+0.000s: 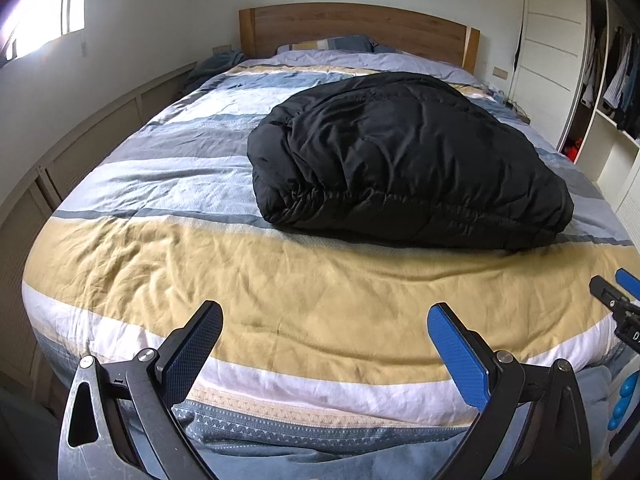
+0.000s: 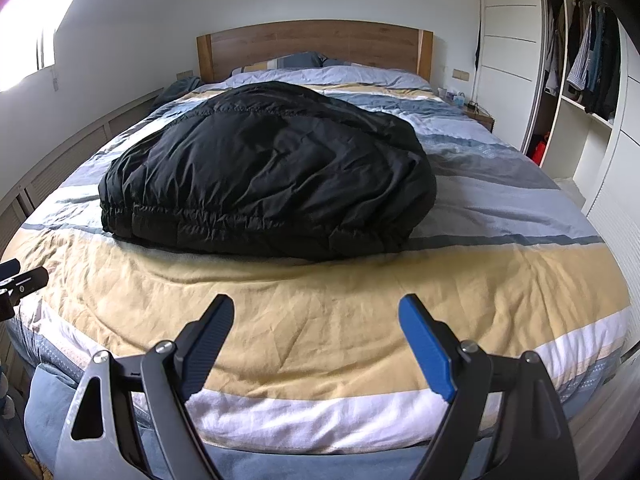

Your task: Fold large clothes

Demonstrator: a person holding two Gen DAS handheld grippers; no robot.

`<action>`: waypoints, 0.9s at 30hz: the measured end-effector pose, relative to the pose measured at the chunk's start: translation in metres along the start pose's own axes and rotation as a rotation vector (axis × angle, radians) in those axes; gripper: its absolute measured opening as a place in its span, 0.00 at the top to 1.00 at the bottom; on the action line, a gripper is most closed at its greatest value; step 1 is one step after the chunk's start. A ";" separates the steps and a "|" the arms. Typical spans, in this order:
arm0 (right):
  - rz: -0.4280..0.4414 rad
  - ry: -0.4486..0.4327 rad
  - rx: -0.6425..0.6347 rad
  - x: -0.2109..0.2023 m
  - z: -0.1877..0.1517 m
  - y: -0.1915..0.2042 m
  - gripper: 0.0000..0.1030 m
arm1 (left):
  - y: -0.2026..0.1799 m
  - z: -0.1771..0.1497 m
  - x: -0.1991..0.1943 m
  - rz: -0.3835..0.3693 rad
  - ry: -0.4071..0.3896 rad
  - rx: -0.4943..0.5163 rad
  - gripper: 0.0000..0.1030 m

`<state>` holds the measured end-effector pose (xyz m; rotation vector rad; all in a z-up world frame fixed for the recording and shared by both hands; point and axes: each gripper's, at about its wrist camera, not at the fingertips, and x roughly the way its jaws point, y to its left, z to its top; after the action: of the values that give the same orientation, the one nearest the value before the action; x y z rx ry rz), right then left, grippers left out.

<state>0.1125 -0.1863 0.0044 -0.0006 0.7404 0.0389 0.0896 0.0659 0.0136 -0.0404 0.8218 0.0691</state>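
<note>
A black puffy jacket [image 1: 404,160] lies folded in a thick bundle on the striped bedspread [image 1: 200,268], its gathered hem facing me. It also shows in the right wrist view [image 2: 268,176]. My left gripper [image 1: 325,312] is open and empty over the foot of the bed, well short of the jacket. My right gripper [image 2: 316,304] is open and empty, also over the yellow stripe near the bed's foot. The right gripper's tip shows at the right edge of the left wrist view [image 1: 618,296]; the left gripper's tip shows at the left edge of the right wrist view [image 2: 20,276].
A wooden headboard [image 1: 360,28] and pillows [image 1: 332,44] stand at the far end. An open wardrobe [image 2: 588,68] with hanging clothes is on the right. A low panelled wall ledge [image 1: 92,128] runs along the left. A nightstand [image 2: 480,116] stands beside the bed.
</note>
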 end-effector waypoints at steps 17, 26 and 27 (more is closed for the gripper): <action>-0.005 0.041 -0.027 0.010 -0.006 0.011 0.18 | -0.002 -0.012 0.012 0.001 0.022 0.014 0.01; -0.003 0.056 -0.042 0.009 -0.011 0.016 0.18 | -0.005 -0.016 0.010 -0.008 0.016 0.020 0.01; -0.003 0.058 -0.044 0.009 -0.012 0.017 0.18 | -0.006 -0.016 0.010 -0.011 0.015 0.022 0.01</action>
<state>0.1109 -0.1692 -0.0103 -0.0446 0.7978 0.0524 0.0850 0.0592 -0.0047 -0.0244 0.8377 0.0491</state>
